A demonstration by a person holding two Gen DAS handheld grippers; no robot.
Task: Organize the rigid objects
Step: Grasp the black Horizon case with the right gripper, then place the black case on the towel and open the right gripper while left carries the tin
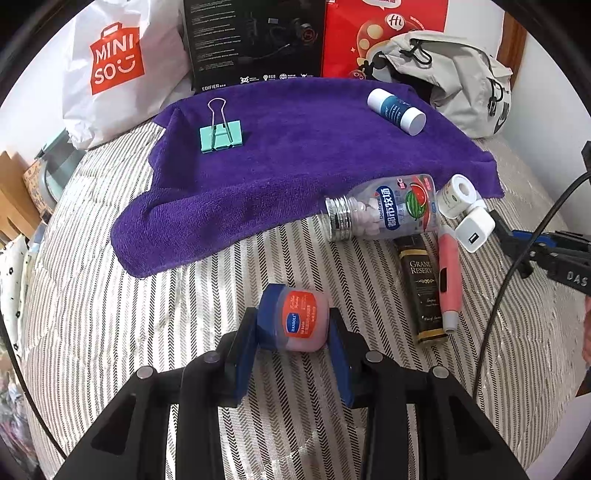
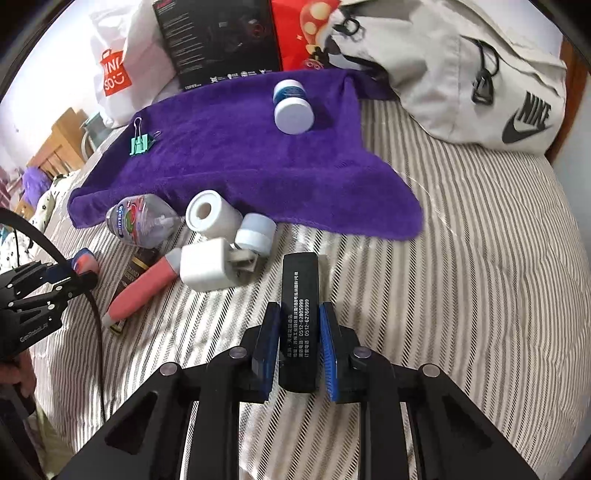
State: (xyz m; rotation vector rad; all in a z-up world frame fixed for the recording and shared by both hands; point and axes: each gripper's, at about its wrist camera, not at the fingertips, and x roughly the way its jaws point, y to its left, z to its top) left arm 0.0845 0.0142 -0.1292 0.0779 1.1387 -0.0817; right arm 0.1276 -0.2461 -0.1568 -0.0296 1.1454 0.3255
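In the left wrist view my left gripper (image 1: pixel 293 326) is shut on a small pink balm jar (image 1: pixel 301 314) with a blue lid, held above the striped bedding. The right wrist view shows my right gripper (image 2: pixel 300 314) shut on a black bar (image 2: pixel 298 273) with white print, its blue pads (image 2: pixel 267 339) pressing both long sides. A purple towel (image 1: pixel 295 155) lies ahead, carrying a teal binder clip (image 1: pixel 221 137) and a blue-and-white bottle (image 1: pixel 397 110). At the towel's near edge lie a clear candy bottle (image 1: pixel 380 212), a white jar (image 1: pixel 456 195), a white USB charger (image 1: pixel 474 229), a black box (image 1: pixel 424 291) and a pink pen (image 1: pixel 448 284).
Behind the towel stand a white Miniso bag (image 1: pixel 114 66), a black Edifier box (image 1: pixel 255 40) and a red bag (image 1: pixel 373 33). A grey Nike bag (image 2: pixel 480 74) rests at the back right. A black cable (image 1: pixel 517 266) hangs on the right. Wooden furniture (image 2: pixel 59 144) is off the bed's left side.
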